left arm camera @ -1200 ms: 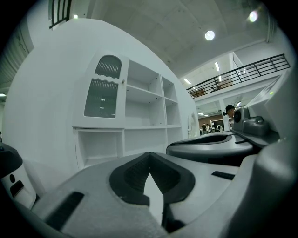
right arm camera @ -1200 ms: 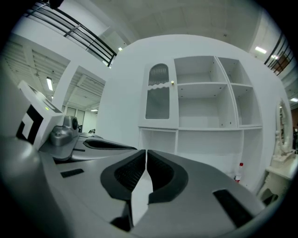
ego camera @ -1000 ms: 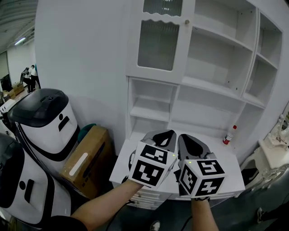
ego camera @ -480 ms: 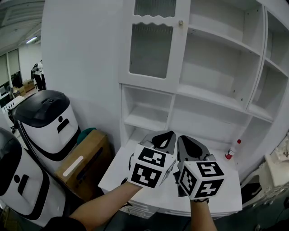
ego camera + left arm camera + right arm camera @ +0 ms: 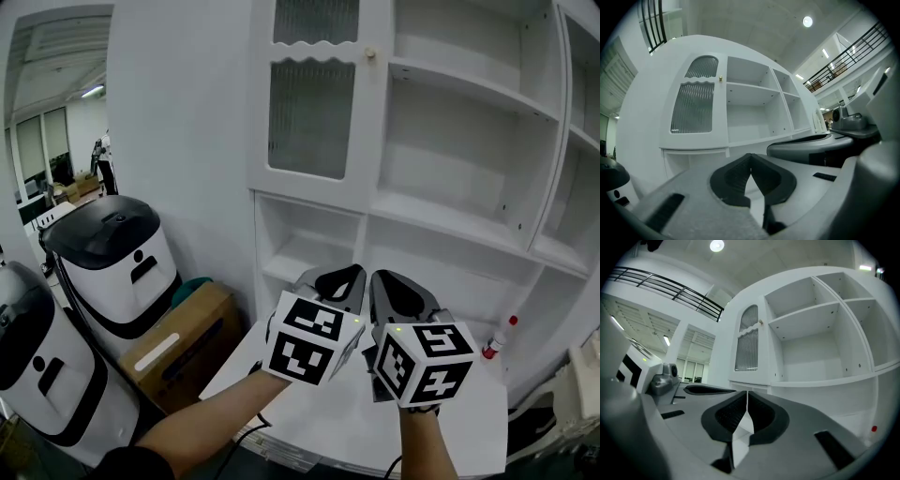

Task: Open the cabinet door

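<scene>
Over the worktop [image 5: 323, 422]: left claw [image 5: 341, 277] and right claw [image 5: 390, 281] pinched together, empty.
Door [image 5: 314, 103] closed, high above; I should part one claw, reach the knob [image 5: 370, 54], pull squarely.

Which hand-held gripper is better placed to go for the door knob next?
Right, narrowly. The right hand-held gripper and left hand-held gripper are shut, side by side, short of the knob; the right's own view has the knob closer to its jaw line.

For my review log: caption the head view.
Left gripper and right gripper, both shut, held before the closed glass cabinet door.
</scene>
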`<state>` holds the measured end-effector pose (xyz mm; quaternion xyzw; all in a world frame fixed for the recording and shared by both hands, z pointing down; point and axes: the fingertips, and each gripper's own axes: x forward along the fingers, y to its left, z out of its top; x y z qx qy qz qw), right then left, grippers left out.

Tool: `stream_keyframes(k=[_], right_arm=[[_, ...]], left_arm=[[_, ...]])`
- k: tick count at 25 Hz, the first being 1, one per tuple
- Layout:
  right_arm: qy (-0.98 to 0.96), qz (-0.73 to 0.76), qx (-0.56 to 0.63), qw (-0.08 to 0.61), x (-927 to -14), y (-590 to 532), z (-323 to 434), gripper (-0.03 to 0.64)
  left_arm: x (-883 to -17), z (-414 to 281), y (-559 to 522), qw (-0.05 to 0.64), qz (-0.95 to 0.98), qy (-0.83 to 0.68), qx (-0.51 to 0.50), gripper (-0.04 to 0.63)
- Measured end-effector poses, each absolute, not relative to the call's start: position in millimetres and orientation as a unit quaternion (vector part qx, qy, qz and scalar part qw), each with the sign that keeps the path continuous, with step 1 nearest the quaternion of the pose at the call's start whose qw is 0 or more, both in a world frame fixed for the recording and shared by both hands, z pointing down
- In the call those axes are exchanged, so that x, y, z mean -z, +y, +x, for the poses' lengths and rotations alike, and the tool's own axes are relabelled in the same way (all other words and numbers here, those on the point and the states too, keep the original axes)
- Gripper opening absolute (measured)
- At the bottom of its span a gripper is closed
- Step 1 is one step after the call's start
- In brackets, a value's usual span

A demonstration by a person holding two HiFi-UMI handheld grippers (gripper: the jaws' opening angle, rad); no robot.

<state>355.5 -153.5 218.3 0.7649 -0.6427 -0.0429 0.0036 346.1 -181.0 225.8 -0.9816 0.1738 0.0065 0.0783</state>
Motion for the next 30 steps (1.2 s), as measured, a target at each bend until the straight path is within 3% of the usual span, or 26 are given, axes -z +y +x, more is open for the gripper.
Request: stream_keyframes(k=[30], right_arm=[[-0.661,0.744,0.099,-0.001,-128.9,-256.1,393.8,0.026]], left_arm=[[-74.6,382.2,-277.8,0.229,-0.940,0.208,-0.145,0.022]])
